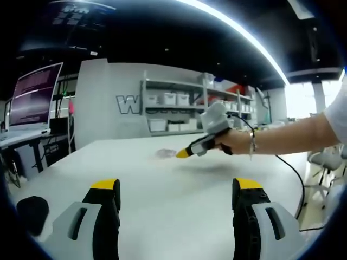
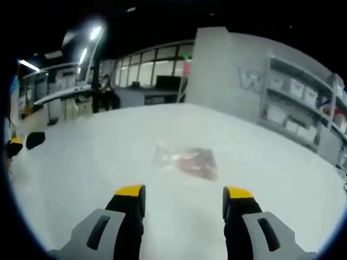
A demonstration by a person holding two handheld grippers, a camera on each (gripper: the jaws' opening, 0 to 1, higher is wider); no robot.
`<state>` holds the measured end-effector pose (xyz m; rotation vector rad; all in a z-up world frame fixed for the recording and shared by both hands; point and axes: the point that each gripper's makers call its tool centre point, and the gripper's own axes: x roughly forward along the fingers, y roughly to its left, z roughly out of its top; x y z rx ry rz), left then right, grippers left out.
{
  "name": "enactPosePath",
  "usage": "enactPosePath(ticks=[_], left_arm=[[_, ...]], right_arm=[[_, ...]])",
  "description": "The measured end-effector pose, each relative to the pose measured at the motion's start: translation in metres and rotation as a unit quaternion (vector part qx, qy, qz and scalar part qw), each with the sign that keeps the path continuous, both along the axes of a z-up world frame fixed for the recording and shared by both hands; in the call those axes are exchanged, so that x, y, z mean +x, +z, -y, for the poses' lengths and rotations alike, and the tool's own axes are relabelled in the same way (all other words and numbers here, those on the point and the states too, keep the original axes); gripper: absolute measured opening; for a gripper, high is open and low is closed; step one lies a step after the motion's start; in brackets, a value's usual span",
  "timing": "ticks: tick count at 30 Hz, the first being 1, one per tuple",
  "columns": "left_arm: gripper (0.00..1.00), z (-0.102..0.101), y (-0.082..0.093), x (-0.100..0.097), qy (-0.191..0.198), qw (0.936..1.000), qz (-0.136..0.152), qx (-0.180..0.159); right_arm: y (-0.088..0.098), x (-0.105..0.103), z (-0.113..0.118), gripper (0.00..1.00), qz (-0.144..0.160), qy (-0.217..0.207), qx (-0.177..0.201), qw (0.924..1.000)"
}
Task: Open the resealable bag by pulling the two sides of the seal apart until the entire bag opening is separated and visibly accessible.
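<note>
A clear resealable bag (image 2: 187, 161) with reddish contents lies flat on the white table (image 2: 97, 162), a short way ahead of my right gripper (image 2: 184, 192). That gripper is open and holds nothing. In the left gripper view the bag (image 1: 165, 154) is a faint patch far across the table, with the right gripper (image 1: 182, 154) held by a person's hand just right of it, its yellow tip close to the bag. My left gripper (image 1: 177, 187) is open and holds nothing, low over the near part of the table, far from the bag.
A small black object (image 1: 32, 211) sits on the table at the near left. A monitor (image 1: 35, 95) stands on a desk to the left. Shelves with white bins (image 1: 173, 105) line the back wall. A black cable (image 1: 293, 173) trails from the person's arm.
</note>
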<state>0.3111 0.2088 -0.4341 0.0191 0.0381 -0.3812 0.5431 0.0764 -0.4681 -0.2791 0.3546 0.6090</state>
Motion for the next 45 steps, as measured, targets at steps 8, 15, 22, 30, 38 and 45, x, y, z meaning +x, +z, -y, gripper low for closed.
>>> enactPosePath(ticks=[8,15,22,30,38,45], left_arm=[[0.83,0.001,-0.001,0.001,-0.003,1.0000,0.000,-0.001],[0.83,-0.001,-0.003,0.001,-0.002,1.0000,-0.001,-0.002],[0.83,-0.003,-0.006,0.002,-0.002,1.0000,-0.004,-0.001],[0.83,-0.004,-0.005,0.003,-0.001,1.0000,-0.003,-0.002],[0.83,-0.006,-0.003,0.004,0.000,1.0000,0.000,-0.002],[0.83,-0.008,-0.005,0.004,0.002,1.0000,-0.001,-0.005]], right_arm=[[-0.003,0.005,0.002,0.56,-0.001,-0.004,-0.005,1.0000],[-0.005,0.008,-0.002,0.56,0.000,-0.002,-0.013,0.9999],[-0.004,0.011,-0.007,0.53,0.005,0.005,-0.014,0.9999],[-0.002,0.016,-0.010,0.53,0.017,0.012,-0.035,0.9992],[0.002,0.021,-0.010,0.52,0.038,0.021,-0.064,0.9970],[-0.004,0.023,-0.015,0.51,0.041,0.029,-0.076,0.9958]])
